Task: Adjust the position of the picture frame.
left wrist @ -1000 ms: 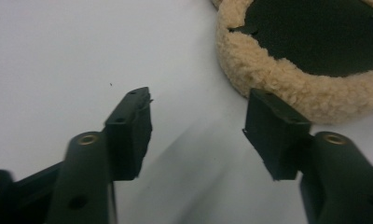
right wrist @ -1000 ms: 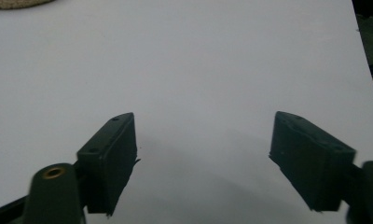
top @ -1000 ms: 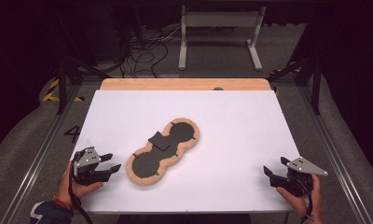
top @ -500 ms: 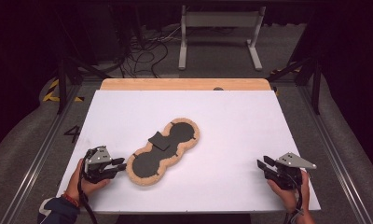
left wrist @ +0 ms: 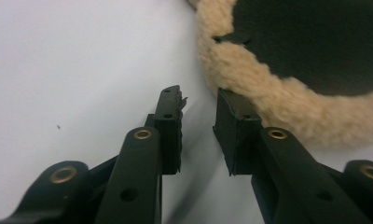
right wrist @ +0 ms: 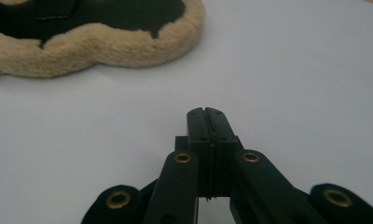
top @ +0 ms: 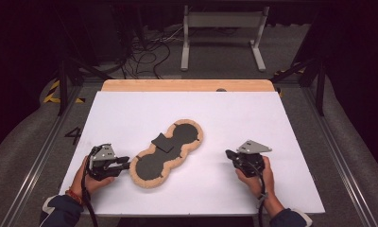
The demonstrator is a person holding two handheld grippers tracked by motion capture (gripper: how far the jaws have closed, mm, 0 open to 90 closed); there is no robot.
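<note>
A peanut-shaped black pad (top: 151, 165) with a tan fleece rim lies slantwise on the white table (top: 225, 113), and a small black flap (top: 162, 143) rests at its waist. My left gripper (top: 124, 163) lies low at the pad's near-left end. Its jaws have just been closing. In the left gripper view the left gripper (left wrist: 198, 95) is open by a narrow gap with nothing in it, one jaw against the fleece rim (left wrist: 278, 102). My right gripper (top: 229, 154) sits to the right of the pad, apart from it. The right gripper (right wrist: 205, 112) has just closed and is shut on nothing, the pad (right wrist: 105, 44) ahead of it.
A wooden strip (top: 187, 85) borders the table's far edge. Beyond it on the floor are a metal stand (top: 222, 28) and loose cables (top: 149, 47). Metal rails run along both sides of the table. White surface lies bare around the pad.
The right gripper has moved left toward the pad and its jaws have shut. The left gripper has edged right to the pad's rim and narrowed its jaws.
</note>
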